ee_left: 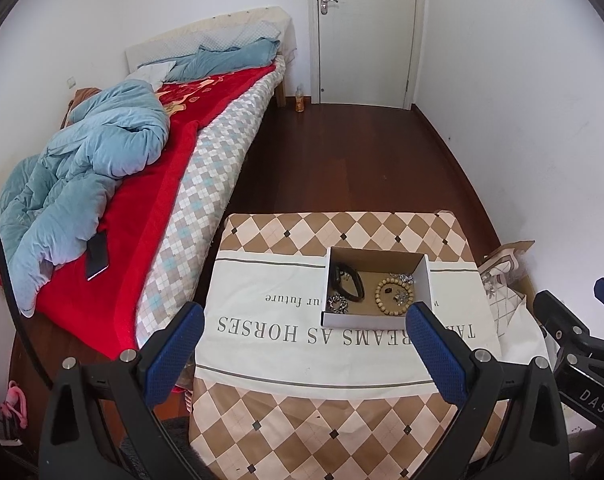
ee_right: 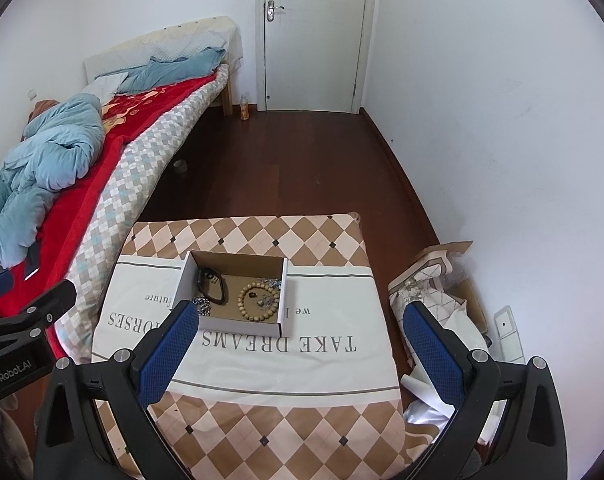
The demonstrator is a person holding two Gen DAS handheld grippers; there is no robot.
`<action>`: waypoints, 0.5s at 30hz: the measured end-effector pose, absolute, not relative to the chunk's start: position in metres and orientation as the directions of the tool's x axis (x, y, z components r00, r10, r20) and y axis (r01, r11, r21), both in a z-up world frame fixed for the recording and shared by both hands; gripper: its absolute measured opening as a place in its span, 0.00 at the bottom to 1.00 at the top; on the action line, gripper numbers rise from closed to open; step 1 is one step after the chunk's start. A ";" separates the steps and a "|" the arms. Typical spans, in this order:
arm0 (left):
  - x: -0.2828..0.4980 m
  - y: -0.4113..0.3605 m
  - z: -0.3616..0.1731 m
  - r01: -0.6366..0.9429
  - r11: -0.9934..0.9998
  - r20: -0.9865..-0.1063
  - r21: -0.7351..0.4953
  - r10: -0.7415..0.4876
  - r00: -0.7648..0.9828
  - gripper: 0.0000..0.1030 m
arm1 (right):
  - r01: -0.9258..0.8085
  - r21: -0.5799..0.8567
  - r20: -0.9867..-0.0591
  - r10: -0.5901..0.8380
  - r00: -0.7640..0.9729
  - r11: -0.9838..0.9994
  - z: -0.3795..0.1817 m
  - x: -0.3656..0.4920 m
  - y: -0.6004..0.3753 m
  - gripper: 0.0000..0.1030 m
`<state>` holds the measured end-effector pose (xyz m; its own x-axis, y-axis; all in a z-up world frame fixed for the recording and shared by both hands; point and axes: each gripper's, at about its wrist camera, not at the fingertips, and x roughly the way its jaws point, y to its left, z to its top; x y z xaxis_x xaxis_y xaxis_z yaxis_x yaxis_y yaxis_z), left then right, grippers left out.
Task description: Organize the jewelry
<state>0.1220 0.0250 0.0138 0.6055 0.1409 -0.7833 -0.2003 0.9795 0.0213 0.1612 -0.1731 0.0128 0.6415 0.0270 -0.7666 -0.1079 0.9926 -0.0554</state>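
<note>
We note a table in the lower centre of the frame, draped in a diamond-patterned cloth with a white lettered band. On that band stands one open cardboard box.

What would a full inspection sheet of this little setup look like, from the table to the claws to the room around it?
Surface: table under a checkered cloth printed "TAKE DREAMS AS HORSES".
Job's things: open cardboard box holding a wooden bead bracelet, a black band, a silver chain and small metal pieces.
Clutter: cardboard and wrapping on the floor to the right of the table.
Grippers: left gripper and right gripper both open, empty, short of the box.
Cables: one dark cable at the left view's edge.
Surroundings: bed with red blanket and blue duvet, phone on it, bottle by the closed door.
</note>
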 end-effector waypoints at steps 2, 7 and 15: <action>0.123 0.026 0.012 -0.202 0.979 -0.783 0.020 0.141 0.606 1.00 | -0.109 -0.058 -0.769 0.025 0.639 0.992 0.012 0.161 -0.172 1.00; 0.123 0.029 0.013 -0.204 0.978 -0.779 0.035 0.154 0.607 1.00 | -0.119 -0.057 -0.770 0.032 0.638 0.991 0.009 0.160 -0.168 1.00; 0.120 0.030 0.015 -0.204 0.978 -0.774 0.043 0.162 0.612 1.00 | -0.123 -0.056 -0.773 0.035 0.634 0.991 0.008 0.159 -0.169 1.00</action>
